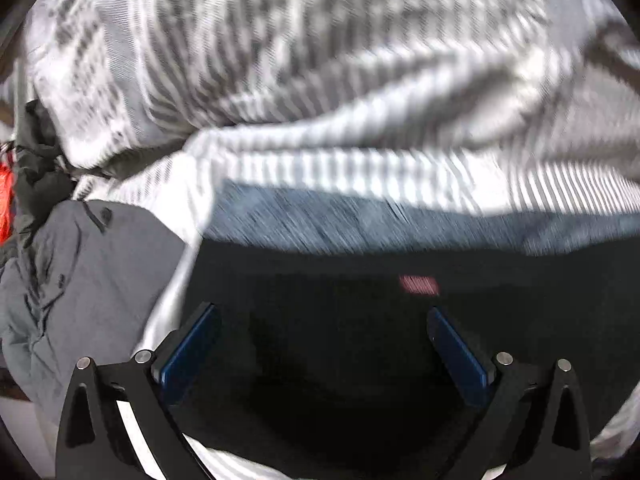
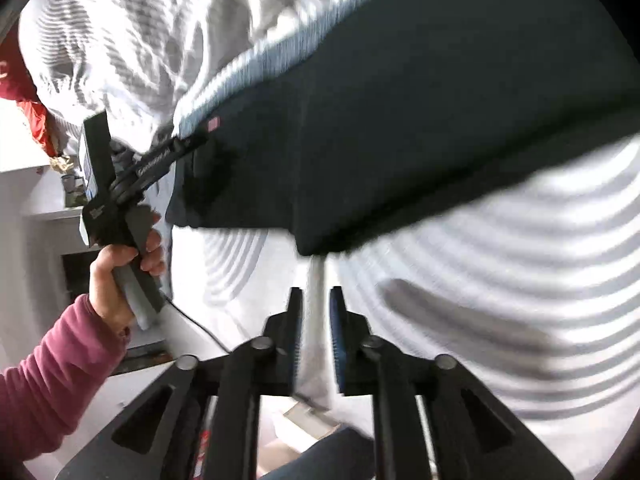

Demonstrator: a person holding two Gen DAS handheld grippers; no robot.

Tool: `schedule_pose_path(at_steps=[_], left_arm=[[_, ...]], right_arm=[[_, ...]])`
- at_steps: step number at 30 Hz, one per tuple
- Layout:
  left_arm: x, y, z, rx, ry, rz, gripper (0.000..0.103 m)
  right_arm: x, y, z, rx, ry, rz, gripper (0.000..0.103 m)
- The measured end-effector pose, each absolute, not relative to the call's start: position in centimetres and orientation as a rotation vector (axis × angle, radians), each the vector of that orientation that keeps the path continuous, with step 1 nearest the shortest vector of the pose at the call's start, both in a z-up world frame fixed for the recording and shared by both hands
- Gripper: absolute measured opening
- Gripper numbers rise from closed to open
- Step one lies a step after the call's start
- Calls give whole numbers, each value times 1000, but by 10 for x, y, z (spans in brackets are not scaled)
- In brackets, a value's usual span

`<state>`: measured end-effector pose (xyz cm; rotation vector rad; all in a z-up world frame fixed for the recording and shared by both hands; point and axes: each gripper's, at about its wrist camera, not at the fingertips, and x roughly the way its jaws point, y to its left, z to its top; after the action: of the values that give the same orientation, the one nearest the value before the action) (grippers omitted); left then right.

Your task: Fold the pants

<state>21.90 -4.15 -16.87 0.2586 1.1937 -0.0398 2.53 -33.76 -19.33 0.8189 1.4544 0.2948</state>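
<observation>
The pants [image 1: 340, 320] are dark, nearly black, with a small red label [image 1: 419, 285] and a pale blue-grey inner band. They lie folded on a grey-and-white striped bedcover [image 1: 320, 60]. My left gripper [image 1: 324, 320] hangs open just above the dark cloth, blue pads wide apart. In the right wrist view the pants [image 2: 420, 120] form a long dark slab and the left gripper [image 2: 188, 144] reaches their label end. My right gripper [image 2: 316, 300] is nearly shut, with only a narrow gap and nothing between the pads, just off the near edge of the pants.
A grey garment [image 1: 92, 280] lies bunched at the left of the bed, with dark and orange-red cloth [image 1: 6, 200] beyond it. The person's hand and pink sleeve [image 2: 52, 380] hold the left tool. White furniture [image 2: 36, 200] stands past the bed edge.
</observation>
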Motion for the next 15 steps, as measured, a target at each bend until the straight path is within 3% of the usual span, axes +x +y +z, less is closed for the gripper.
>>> schedule_pose_path(at_steps=[5, 7, 10, 15], left_arm=[[261, -19, -186, 236, 1213, 109, 103], [264, -3, -205, 154, 1255, 116, 103], [259, 5, -203, 88, 1265, 130, 103], [250, -22, -178, 174, 1282, 107, 103]], right_arm=[[63, -388, -168, 634, 1321, 104, 36], [72, -400, -176, 610, 1325, 31, 59], [72, -415, -206, 671, 1313, 8, 60], [71, -428, -202, 808, 1315, 27, 61]])
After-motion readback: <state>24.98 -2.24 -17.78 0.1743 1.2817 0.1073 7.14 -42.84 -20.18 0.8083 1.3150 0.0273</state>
